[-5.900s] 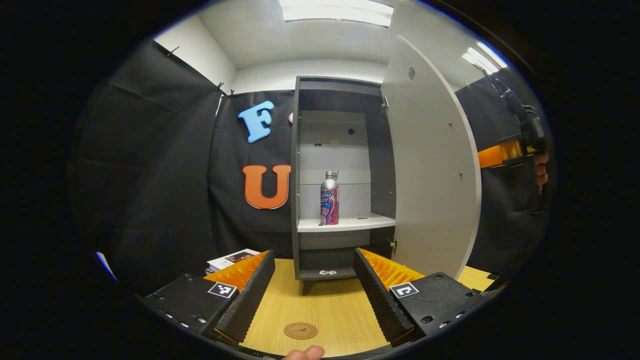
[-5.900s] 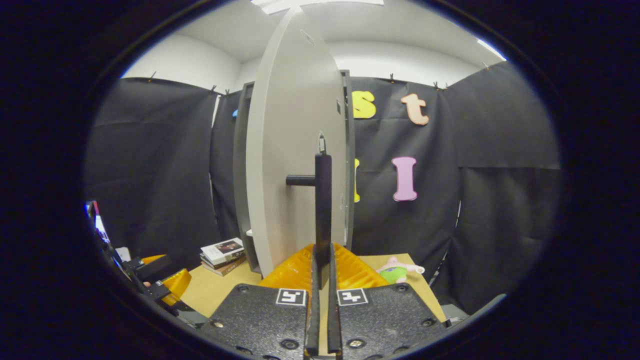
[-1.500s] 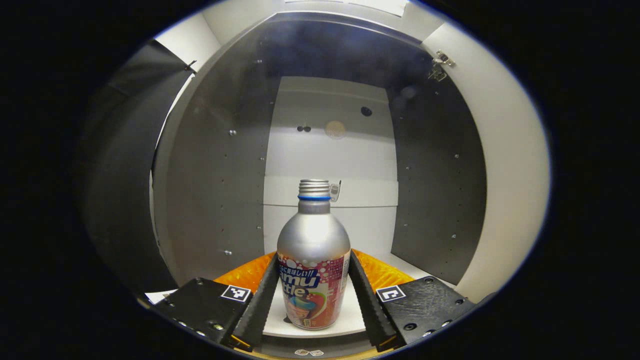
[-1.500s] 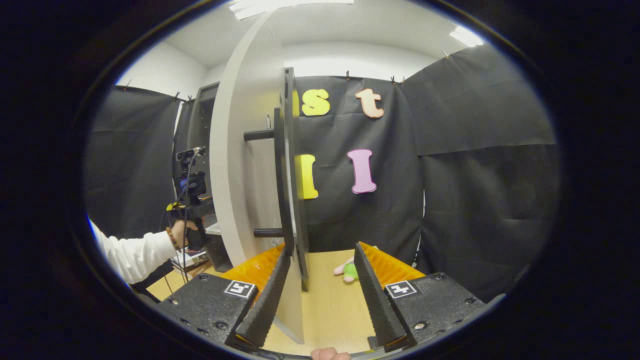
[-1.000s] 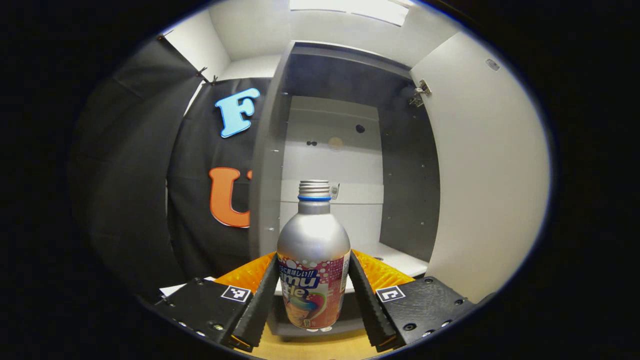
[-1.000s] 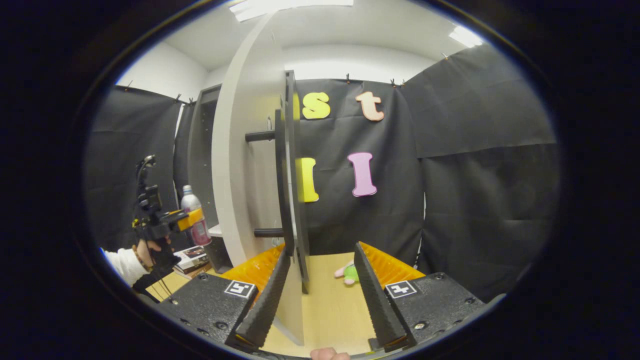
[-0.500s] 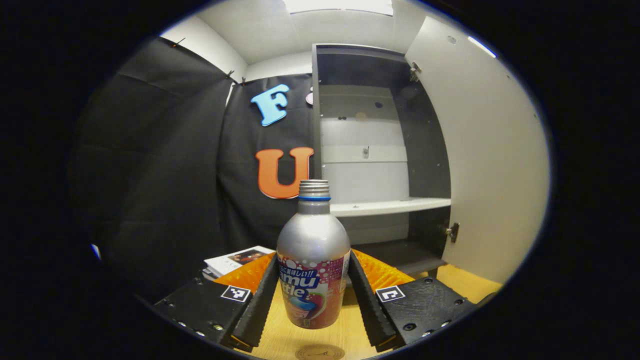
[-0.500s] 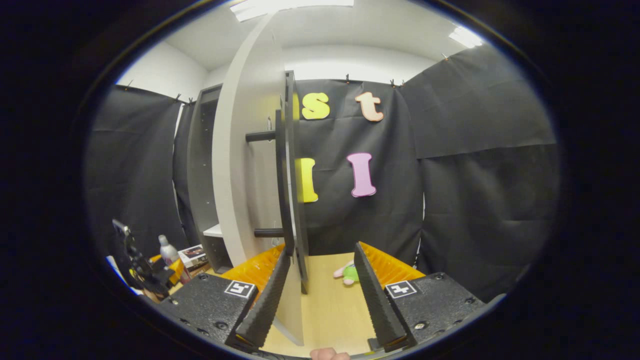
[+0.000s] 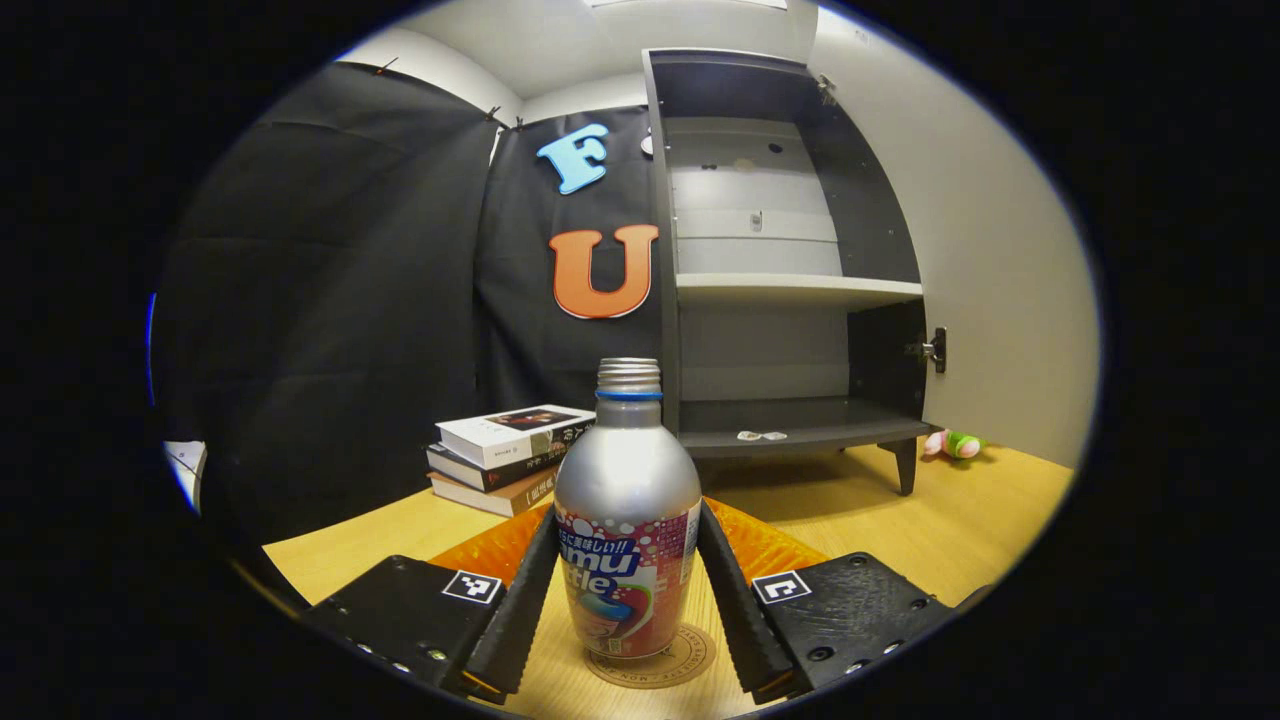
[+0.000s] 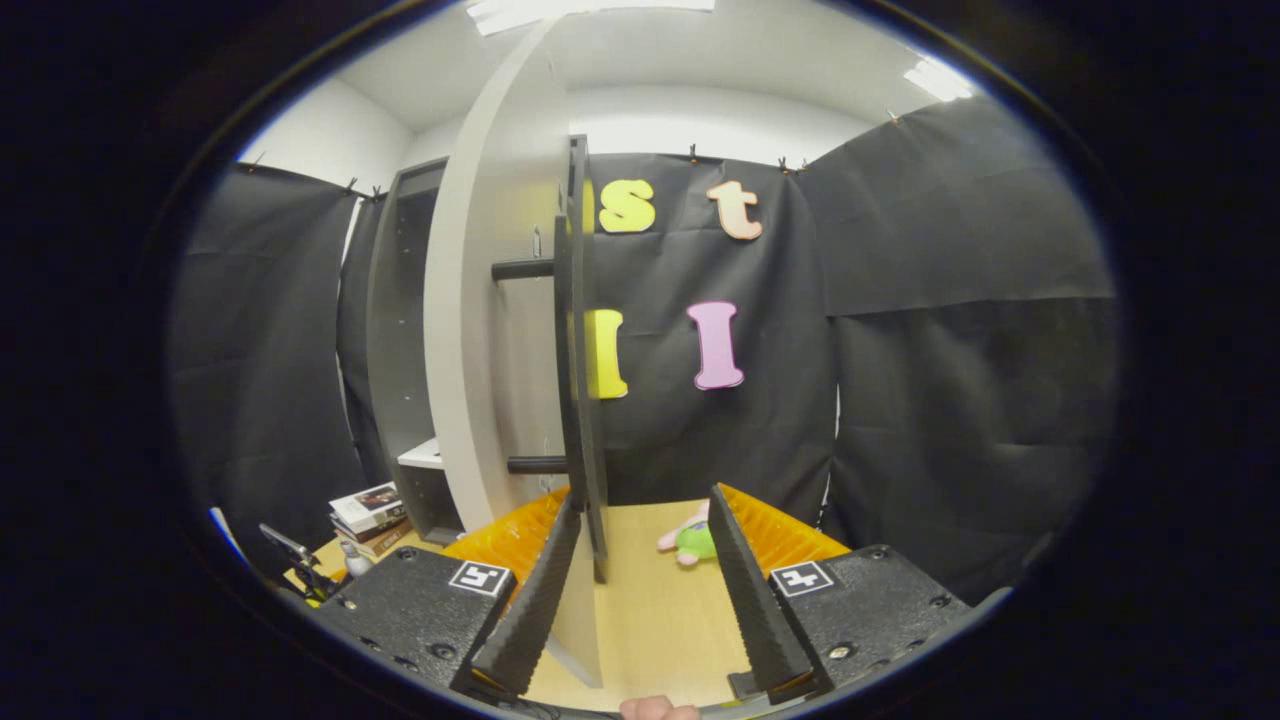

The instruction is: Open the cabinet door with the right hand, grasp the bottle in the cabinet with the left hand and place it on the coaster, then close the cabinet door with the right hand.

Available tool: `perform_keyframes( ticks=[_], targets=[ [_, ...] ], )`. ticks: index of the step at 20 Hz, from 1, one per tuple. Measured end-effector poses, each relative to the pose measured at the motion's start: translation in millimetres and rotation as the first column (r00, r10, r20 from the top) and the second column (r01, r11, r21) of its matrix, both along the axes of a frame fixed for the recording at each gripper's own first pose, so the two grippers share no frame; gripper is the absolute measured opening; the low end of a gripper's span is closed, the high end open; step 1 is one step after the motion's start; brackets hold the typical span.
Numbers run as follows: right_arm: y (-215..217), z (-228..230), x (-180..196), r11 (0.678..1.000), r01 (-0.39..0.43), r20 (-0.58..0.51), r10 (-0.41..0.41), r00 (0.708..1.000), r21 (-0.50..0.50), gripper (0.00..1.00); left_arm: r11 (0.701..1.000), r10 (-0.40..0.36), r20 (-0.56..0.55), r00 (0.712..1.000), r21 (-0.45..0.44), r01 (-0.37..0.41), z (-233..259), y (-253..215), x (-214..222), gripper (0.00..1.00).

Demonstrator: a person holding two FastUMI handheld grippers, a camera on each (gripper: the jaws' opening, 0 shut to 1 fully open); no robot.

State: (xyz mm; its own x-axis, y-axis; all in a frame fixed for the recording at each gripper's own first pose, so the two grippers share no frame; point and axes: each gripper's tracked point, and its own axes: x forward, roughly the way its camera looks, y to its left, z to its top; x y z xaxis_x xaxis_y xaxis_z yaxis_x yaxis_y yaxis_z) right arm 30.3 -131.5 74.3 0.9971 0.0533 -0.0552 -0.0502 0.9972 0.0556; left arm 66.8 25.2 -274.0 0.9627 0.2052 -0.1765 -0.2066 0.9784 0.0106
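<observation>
Left tongs (image 9: 627,600): pinching the bottle (image 9: 627,520) by its lower body, one finger pressed to each side; bottle upright, its base on or just above the coaster (image 9: 650,664), which of the two cannot be told. Coaster: round, on the counter (image 9: 960,510), near the counter's front edge. Right tongs (image 10: 635,590): spread, gripping nothing, held at the free edge of the cabinet door (image 10: 480,330) with the handle (image 10: 572,350) just above the left finger; whether finger and door touch cannot be told. Cabinet (image 9: 780,290): standing at the back of the counter, door swung wide, shelf (image 9: 800,289) bare. Other items: stack of books (image 9: 505,455) on the counter just left of the cabinet; small plush toy (image 9: 955,443) on the counter near the cabinet's right leg, under the open door. Progress, judged: door opening done; bottle taken from the cabinet and brought to the coaster, so placement is at its final stage. Outstanding: release of the bottle and withdrawal of the left tongs without tipping it; closing the door with the right tongs, already stationed by the handle.
</observation>
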Motion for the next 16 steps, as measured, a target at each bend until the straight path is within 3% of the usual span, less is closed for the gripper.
perform_keyframes(
  ticks=[3, 16],
  targets=[
    [0, -1, 1, 1.000, -0.001, 0.000, 0.001, 1.000, 0.005, 0.81, 1.000, 0.017, -0.032, 0.999, -0.023, -0.017, -22, 4, 1, 0.76],
    [0, -2, 3, 1.000, -0.004, 0.005, 0.003, 1.000, 0.008, 0.81, 0.999, 0.020, 0.019, 1.000, 0.030, -0.021, -27, -6, -6, 0.79]
  ],
)
